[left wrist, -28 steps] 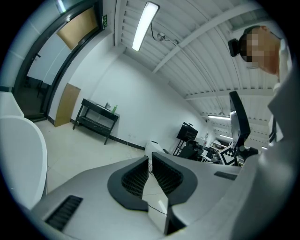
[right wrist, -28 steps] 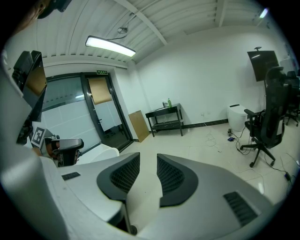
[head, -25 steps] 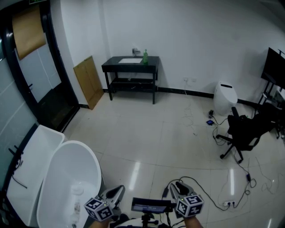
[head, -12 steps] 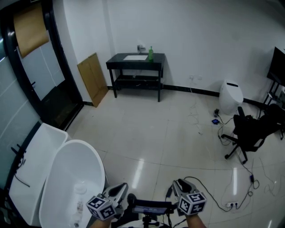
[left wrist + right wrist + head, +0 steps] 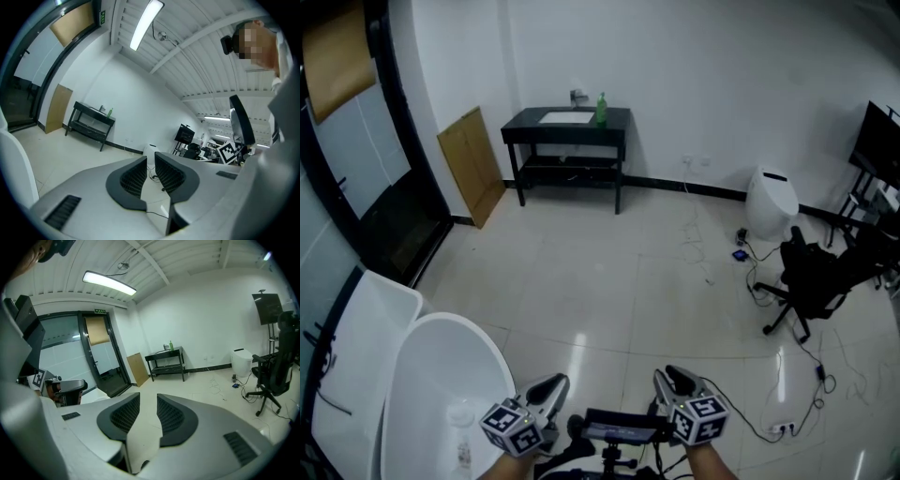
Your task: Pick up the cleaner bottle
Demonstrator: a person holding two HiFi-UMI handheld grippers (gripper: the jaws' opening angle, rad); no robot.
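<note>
The green cleaner bottle [image 5: 601,108] stands upright on a black table [image 5: 534,126] against the far wall, beside a white basin. It also shows small and far off in the left gripper view [image 5: 110,112] and the right gripper view [image 5: 171,345]. Both grippers are held low at the near edge of the head view, a whole room away from the bottle. My left gripper [image 5: 549,384] has just been opening: its jaws stand a narrow slit apart [image 5: 151,159] with nothing between them. My right gripper [image 5: 669,377] is open wider [image 5: 148,400] and is empty too.
A white bathtub [image 5: 441,375] stands at the near left by a dark glass door [image 5: 366,197]. A wooden board [image 5: 471,164] leans on the left wall. At the right are a white toilet [image 5: 772,202], a black office chair [image 5: 811,272] and cables with a power strip [image 5: 783,428].
Both grippers have moved across the floor together and sit a little higher in the head view. The head view has swung, so the table now lies further left.
</note>
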